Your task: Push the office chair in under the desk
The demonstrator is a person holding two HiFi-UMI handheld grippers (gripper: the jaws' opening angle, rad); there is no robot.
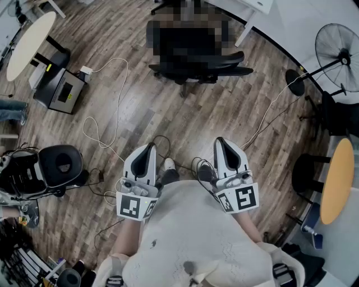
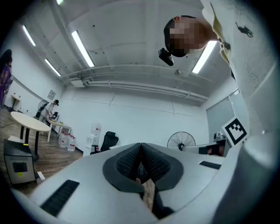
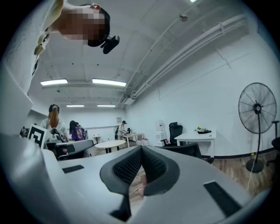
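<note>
The wooden floor [image 1: 168,106] fills the head view. At its far edge stands the white counter [image 1: 257,5], with the black office chair [image 1: 216,70] just before it, out on the boards. The left gripper [image 1: 151,148] and right gripper [image 1: 221,143] sit side by side near the person's body, well apart from the chair, jaws pressed together on nothing

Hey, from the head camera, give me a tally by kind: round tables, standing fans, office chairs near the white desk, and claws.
Round tables: 2, cream table, orange table
Standing fan: 1
Office chair: 1
Claws: 2, left claw, right claw, both shut
Total: 6
</note>
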